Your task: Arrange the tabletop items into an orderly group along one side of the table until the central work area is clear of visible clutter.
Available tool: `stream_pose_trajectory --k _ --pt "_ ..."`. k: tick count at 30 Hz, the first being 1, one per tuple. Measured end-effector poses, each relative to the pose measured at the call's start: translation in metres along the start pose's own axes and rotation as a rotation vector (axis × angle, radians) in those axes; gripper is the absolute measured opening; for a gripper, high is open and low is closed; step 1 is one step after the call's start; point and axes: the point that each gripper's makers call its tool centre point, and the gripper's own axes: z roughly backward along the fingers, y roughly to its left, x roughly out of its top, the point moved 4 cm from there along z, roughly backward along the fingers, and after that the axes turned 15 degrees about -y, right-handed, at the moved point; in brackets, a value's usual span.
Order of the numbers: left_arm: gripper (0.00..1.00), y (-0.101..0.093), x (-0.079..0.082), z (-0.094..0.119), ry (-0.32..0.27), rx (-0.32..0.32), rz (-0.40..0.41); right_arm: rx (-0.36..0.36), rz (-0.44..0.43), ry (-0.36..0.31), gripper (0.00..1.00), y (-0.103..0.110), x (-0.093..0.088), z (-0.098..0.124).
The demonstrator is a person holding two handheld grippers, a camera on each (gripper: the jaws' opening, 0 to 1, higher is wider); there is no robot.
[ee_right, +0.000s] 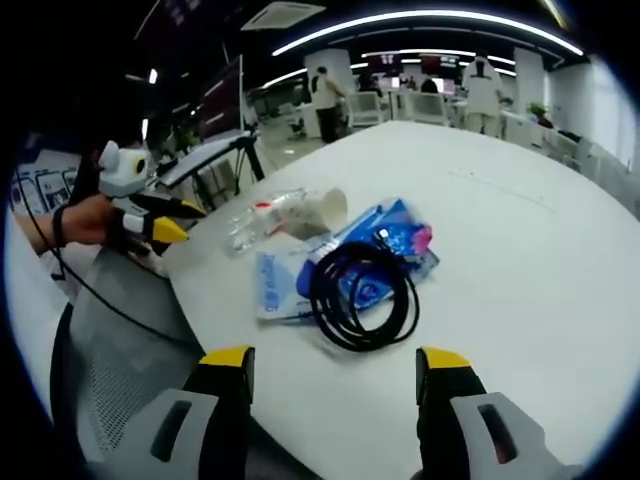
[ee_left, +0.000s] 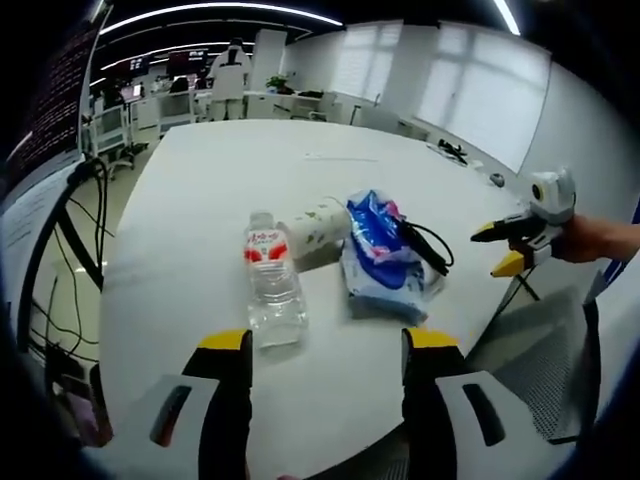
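- While both grippers, left [ee_left: 327,345] and right [ee_right: 336,361], stood with jaws apart, a clear plastic water bottle [ee_left: 273,283] stood upright.
- The right gripper view revealed the coiled black cable [ee_right: 362,294] on the crinkled blue packet [ee_right: 345,265].

A mesh office chair [ee_right: 120,360] stands at the near edge of the white table [ee_left: 200,200]. Behind the table, the open office has desks with monitors [ee_right: 425,65] and several standing people [ee_right: 325,100]. Long ceiling light strips [ee_right: 420,20] glow above. Large bright windows [ee_left: 480,90] fill one wall.
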Motion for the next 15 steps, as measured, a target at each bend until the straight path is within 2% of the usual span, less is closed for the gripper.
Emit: stream_pose_trajectory --k 9,15 --pt "0.55 0.01 -0.001 -0.007 0.04 0.095 0.032 -0.017 -0.009 -0.01 0.66 0.0 -0.001 0.003" --pt "0.54 0.014 -0.003 -0.016 0.061 0.119 0.035 -0.024 -0.023 -0.016 0.66 0.001 -0.002 0.003"
